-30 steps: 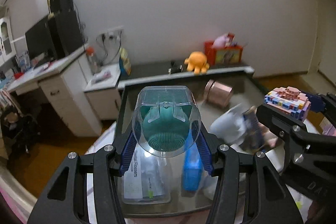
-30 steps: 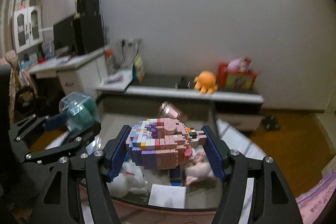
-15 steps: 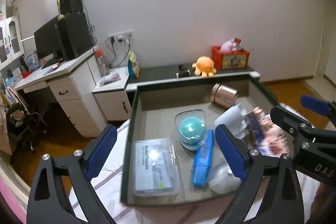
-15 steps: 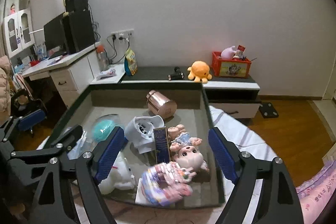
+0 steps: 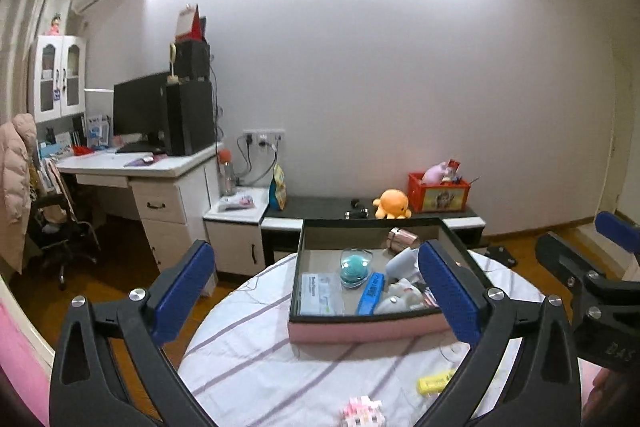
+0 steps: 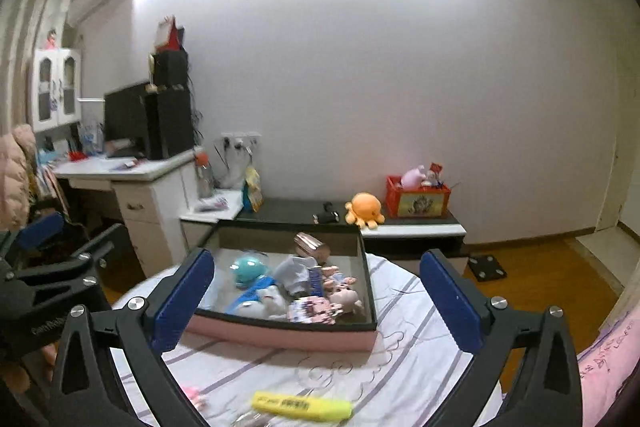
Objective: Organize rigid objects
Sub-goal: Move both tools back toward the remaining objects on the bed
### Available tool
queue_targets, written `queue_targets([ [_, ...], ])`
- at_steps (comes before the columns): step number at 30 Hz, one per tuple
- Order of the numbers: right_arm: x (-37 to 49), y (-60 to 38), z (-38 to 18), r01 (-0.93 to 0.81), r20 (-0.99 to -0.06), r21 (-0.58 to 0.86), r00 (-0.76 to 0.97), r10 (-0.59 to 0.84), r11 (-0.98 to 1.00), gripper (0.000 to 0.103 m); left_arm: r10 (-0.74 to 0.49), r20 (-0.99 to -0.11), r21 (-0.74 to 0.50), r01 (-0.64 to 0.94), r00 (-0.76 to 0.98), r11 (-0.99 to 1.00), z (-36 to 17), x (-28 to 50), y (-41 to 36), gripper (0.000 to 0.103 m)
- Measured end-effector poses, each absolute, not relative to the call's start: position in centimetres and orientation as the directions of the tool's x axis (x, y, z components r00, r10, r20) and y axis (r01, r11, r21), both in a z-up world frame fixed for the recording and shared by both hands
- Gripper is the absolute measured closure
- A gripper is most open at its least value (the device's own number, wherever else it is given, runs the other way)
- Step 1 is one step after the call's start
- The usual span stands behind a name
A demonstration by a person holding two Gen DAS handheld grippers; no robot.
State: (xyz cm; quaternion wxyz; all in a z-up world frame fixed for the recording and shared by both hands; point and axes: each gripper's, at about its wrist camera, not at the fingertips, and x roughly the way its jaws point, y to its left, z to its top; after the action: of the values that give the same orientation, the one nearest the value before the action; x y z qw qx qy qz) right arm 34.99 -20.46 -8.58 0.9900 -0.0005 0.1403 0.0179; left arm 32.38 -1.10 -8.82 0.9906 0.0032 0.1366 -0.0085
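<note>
Both grippers hang above the round desk [image 5: 256,359] with nothing between their pads: the left gripper [image 5: 320,291] and right gripper [image 6: 320,297] are spreading their jaws wider. Beyond them the pink-sided tray [image 6: 280,335] holds the teal domed toy [image 5: 354,267], a blue case [image 5: 371,293] and the block figure [image 6: 312,309]. A yellow highlighter [image 6: 302,405], slightly blurred, lies nearer, apart from the tray.

wrist views, facing shared box [image 5: 360,327], nearby
</note>
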Motion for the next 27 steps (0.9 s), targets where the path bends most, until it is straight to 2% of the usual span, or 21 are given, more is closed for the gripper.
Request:
queue_targets([
  [3, 31.8, -19.9, -7.9, -0.029, -0.244, -0.024, 0.970, 0.022, 0.999, 0.000, -0.029, -0.245, 0.009, 0.033, 0.969, 0.999, -8.3, 29.0, -1.4, 0.000],
  [8, 27.2, -19.6, -7.6, -0.020, -0.197, -0.047, 0.980, 0.010, 0.999, 0.000, 0.018, -0.192, 0.062, -0.007, 0.981, 0.998, -8.2, 24.4, -2.1, 0.000],
  [16, 22.3, -20.4, -7.9, 0.002, -0.129, -0.045, 0.992, -0.008, 0.999, 0.000, -0.021, -0.101, 0.067, 0.028, 0.995, 0.997, -8.4, 20.1, -2.6, 0.000],
  [22, 20.9, -21.0, -8.1, 0.018, -0.116, -0.043, 0.993, -0.022, 0.999, 0.000, -0.018, -0.089, 0.088, 0.026, 0.996, 0.996, -8.5, 19.4, -3.3, 0.000],
  [27, 20.7, -21.3, -8.7, 0.026, -0.131, -0.042, 0.991, -0.031, 0.999, 0.000, -0.024, -0.118, 0.107, 0.037, 0.993, 0.994, -9.3, 19.8, -4.0, 0.000],
])
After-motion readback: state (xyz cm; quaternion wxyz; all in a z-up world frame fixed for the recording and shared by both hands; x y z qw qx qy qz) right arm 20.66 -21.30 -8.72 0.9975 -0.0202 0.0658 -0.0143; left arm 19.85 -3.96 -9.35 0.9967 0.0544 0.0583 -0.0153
